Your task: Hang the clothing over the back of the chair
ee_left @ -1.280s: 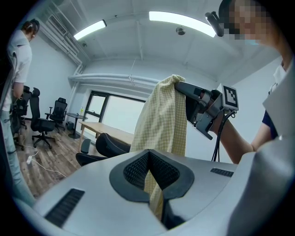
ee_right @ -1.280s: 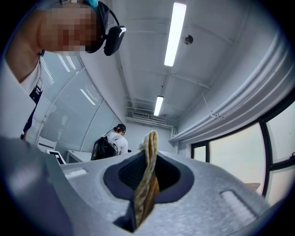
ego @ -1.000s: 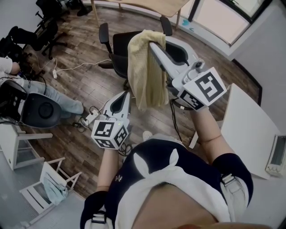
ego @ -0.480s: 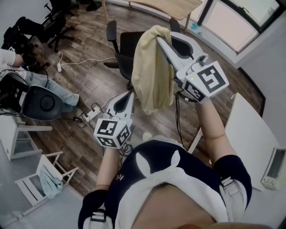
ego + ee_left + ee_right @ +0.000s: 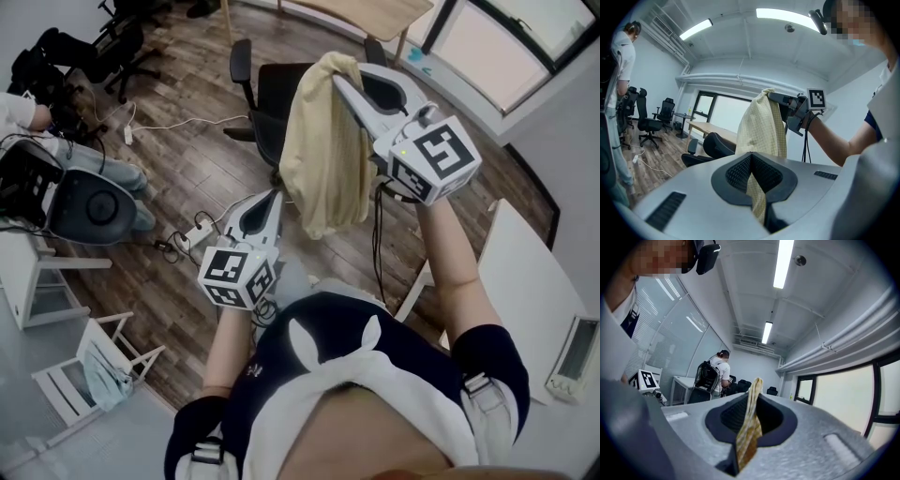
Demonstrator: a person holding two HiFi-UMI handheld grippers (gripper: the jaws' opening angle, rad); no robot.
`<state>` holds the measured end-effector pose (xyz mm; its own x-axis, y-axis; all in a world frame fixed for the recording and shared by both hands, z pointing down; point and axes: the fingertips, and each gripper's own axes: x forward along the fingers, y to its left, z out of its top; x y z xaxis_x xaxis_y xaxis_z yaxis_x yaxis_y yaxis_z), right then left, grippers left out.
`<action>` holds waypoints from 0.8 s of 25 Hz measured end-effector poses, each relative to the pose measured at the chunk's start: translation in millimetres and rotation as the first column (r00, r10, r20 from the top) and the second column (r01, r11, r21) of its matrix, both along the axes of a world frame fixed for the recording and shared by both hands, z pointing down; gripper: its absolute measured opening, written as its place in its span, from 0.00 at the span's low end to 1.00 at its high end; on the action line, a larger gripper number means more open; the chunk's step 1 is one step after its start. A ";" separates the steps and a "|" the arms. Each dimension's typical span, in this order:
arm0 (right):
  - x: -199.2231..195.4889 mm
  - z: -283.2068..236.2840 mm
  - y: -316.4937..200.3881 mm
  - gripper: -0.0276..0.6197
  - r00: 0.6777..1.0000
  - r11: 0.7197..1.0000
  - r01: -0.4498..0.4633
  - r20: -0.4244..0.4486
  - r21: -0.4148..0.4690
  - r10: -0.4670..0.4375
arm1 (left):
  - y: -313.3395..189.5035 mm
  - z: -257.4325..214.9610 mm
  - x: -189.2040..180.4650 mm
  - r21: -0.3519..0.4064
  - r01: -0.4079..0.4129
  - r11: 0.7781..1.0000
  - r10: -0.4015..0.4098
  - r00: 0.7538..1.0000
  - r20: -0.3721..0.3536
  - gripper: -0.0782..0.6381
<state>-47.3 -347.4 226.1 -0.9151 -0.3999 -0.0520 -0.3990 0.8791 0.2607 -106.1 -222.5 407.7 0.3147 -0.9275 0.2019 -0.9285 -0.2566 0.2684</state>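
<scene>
A pale yellow garment point(image 5: 326, 150) hangs in the air over the wood floor, in front of a black office chair point(image 5: 272, 94). My right gripper point(image 5: 339, 82) is shut on its top edge and holds it high; in the right gripper view the fabric point(image 5: 749, 427) is pinched between the pads. My left gripper point(image 5: 277, 192) is lower and shut on the garment's lower left edge, and the left gripper view shows the cloth point(image 5: 758, 199) running down between its jaws. That view also shows the chair point(image 5: 712, 146) beyond the hanging cloth.
A seated person point(image 5: 89, 164) and dark equipment are at the left. A power strip and cables point(image 5: 192, 239) lie on the floor. A white table point(image 5: 525, 281) stands at the right, a small white chair point(image 5: 94, 375) at the lower left, a wooden desk point(image 5: 366, 14) behind the office chair.
My right gripper has carried the garment forward toward the chair, and the cloth now hangs closer over its seat. The left gripper keeps its hold and has barely shifted.
</scene>
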 end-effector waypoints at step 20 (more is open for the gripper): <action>-9.5 35.1 -50.6 0.10 0.993 0.997 -0.043 -0.114 -0.058 0.036 | -34.0 -14.8 -35.7 0.000 0.009 1.000 -0.009 1.000 0.018 0.12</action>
<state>-56.8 -398.0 261.2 -0.8972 -0.4350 0.0757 -0.4047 0.8787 0.2530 -141.7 -256.5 393.0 0.3023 -0.9303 0.2079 -0.9356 -0.2478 0.2515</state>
